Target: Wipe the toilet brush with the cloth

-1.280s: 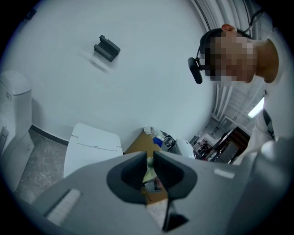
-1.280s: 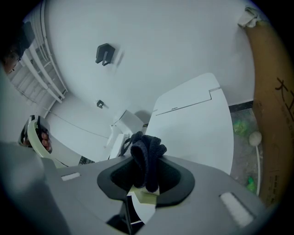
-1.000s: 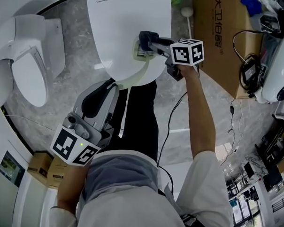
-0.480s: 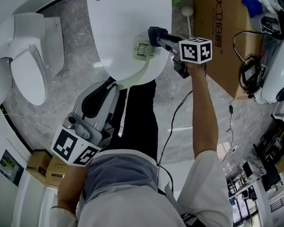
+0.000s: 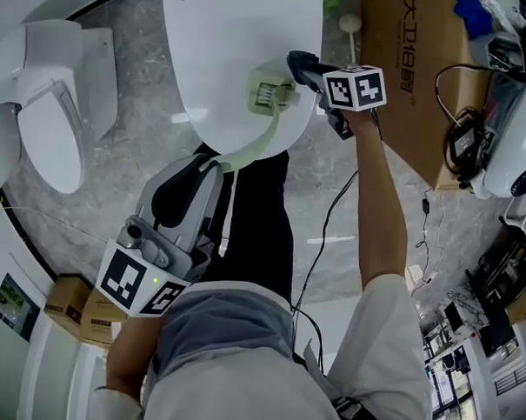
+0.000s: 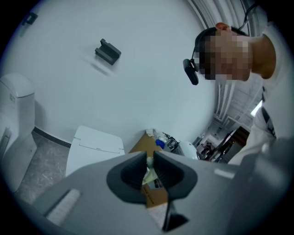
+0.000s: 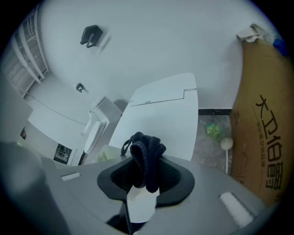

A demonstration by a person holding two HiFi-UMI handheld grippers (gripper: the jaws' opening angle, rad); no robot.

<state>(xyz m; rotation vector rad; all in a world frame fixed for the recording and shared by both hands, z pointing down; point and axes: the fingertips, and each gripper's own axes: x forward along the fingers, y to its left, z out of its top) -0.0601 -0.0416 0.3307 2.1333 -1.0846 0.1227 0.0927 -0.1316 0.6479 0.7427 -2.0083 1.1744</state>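
A pale green toilet brush (image 5: 266,93) hovers over the closed white toilet lid (image 5: 227,38). Its curved handle runs down to my left gripper (image 5: 214,165), which is shut on it. In the left gripper view a green sliver of that handle (image 6: 149,170) shows between the shut jaws of the left gripper (image 6: 150,167). My right gripper (image 5: 297,69) is shut on a dark navy cloth (image 5: 301,64) just right of the brush head; whether they touch I cannot tell. In the right gripper view the cloth (image 7: 146,153) bulges from the right gripper (image 7: 146,176), with the brush (image 7: 106,153) at left.
A second white toilet (image 5: 41,108) stands at the left. A large cardboard box (image 5: 417,72) is right of the toilet, with a round-headed white stick (image 5: 347,24) beside it. Cables and a white appliance (image 5: 518,146) crowd the right edge. Small boxes (image 5: 76,305) sit lower left.
My right gripper has slid right and slightly up with the cloth, off the brush head, which now shows fully. The left gripper and brush handle have barely moved.
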